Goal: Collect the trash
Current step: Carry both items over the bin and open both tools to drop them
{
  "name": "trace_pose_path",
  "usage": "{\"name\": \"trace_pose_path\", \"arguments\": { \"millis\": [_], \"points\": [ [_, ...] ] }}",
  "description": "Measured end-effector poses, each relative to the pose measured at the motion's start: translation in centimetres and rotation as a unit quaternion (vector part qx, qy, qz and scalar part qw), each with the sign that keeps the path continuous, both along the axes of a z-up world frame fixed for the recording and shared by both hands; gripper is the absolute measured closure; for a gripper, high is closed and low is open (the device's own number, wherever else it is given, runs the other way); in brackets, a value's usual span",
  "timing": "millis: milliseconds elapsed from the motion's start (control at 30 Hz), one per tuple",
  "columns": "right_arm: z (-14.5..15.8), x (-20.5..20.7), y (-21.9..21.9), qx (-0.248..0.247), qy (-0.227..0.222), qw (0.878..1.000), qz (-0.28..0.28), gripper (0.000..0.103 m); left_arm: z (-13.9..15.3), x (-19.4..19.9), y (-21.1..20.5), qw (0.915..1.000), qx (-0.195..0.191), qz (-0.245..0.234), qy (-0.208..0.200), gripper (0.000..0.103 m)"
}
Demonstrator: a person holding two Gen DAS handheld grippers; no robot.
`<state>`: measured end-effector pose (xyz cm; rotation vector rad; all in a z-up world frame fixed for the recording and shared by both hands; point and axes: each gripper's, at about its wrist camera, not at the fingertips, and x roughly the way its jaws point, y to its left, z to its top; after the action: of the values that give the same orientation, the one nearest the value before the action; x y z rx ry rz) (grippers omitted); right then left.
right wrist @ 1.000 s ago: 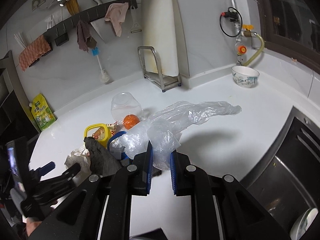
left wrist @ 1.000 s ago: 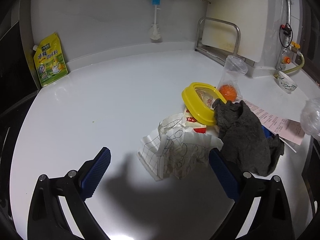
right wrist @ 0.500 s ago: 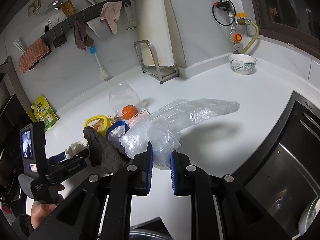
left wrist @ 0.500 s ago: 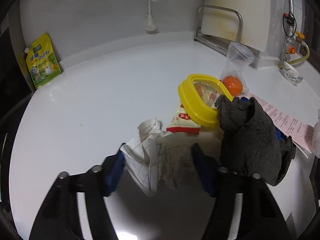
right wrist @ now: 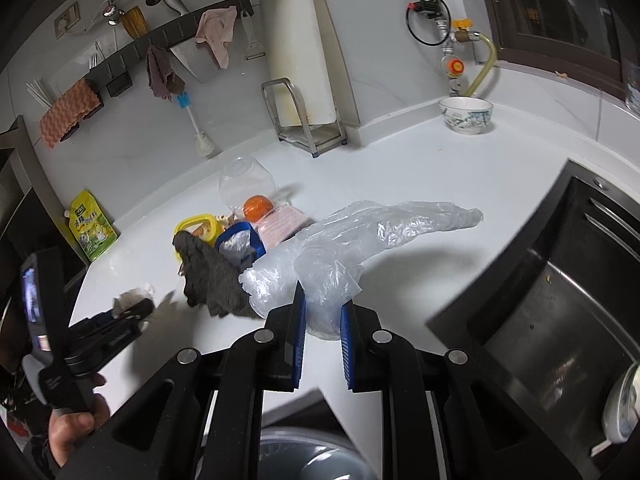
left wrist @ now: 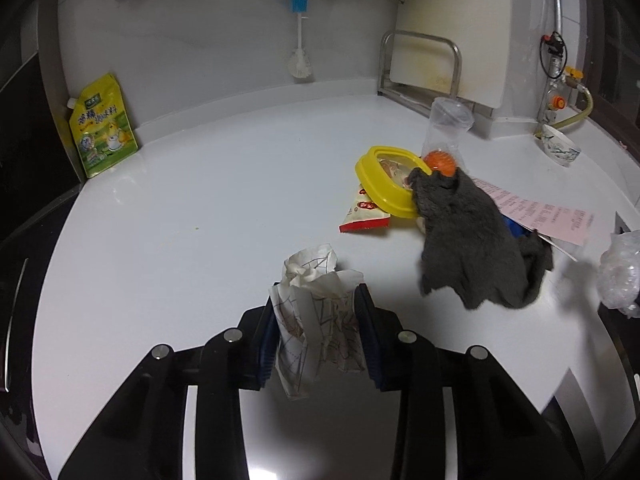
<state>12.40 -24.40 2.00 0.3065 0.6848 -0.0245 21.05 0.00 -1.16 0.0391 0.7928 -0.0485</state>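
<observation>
My left gripper (left wrist: 318, 304) is shut on a crumpled white paper wrapper (left wrist: 316, 316) with a line print, held over the white counter (left wrist: 200, 220). The wrapper also shows in the right wrist view (right wrist: 132, 300) at the tip of the left gripper (right wrist: 138, 308). My right gripper (right wrist: 322, 312) is shut on a clear plastic bag (right wrist: 360, 240) that trails out to the right above the counter. More trash lies in a pile: a red and white snack packet (left wrist: 364, 212), a yellow-rimmed container (left wrist: 384, 184), a clear plastic cup (left wrist: 448, 128) and a pink receipt (left wrist: 540, 212).
A grey cloth (left wrist: 472, 244) drapes over the pile, by an orange ball (left wrist: 440, 162). A green pouch (left wrist: 102, 128) leans on the back wall. A bowl (right wrist: 466, 114) stands at the back right. A dark sink (right wrist: 560, 288) opens to the right.
My left gripper has closed on the paper wrapper and pulled it back away from the pile. My right gripper still holds the plastic bag.
</observation>
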Motion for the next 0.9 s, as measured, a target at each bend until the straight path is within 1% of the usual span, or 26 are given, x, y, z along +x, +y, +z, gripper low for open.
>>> {"name": "trace_pose_path", "arguments": {
  "millis": [233, 367, 433, 533, 633, 767, 900],
  "points": [
    [-0.2, -5.0, 0.9, 0.005, 0.000, 1.000, -0.015, 0.088, 2.2, -5.8, -0.5, 0.9993, 0.004, -0.028, -0.024, 0.068],
    [-1.0, -8.9, 1.4, 0.002, -0.002, 1.000, -0.022, 0.088, 2.6, -9.5, -1.6, 0.9977, 0.009, -0.057, -0.035, 0.068],
    [-1.6, -11.0, 1.7, 0.001, -0.001, 1.000, -0.021, 0.088, 2.5, -11.4, -2.4, 0.9965, 0.009, -0.075, -0.035, 0.068],
    [-2.5, -13.5, 1.9, -0.003, 0.007, 1.000, -0.022, 0.088, 2.2, -13.9, -3.1, 0.9947, 0.003, -0.097, -0.035, 0.068],
    [-3.3, -15.5, 2.2, -0.005, 0.018, 1.000, -0.024, 0.088, 1.5, -16.0, -4.0, 0.9928, 0.005, -0.116, -0.032, 0.068],
    [-4.2, -17.5, 3.0, -0.018, 0.030, 0.999, -0.020, 0.088, 0.6, -18.0, -4.7, 0.9910, 0.007, -0.132, -0.024, 0.067],
    [-5.0, -19.0, 3.8, -0.016, 0.040, 0.999, -0.009, 0.088, -0.1, -19.6, -5.1, 0.9891, 0.007, -0.145, -0.026, 0.067]
  ]
}}
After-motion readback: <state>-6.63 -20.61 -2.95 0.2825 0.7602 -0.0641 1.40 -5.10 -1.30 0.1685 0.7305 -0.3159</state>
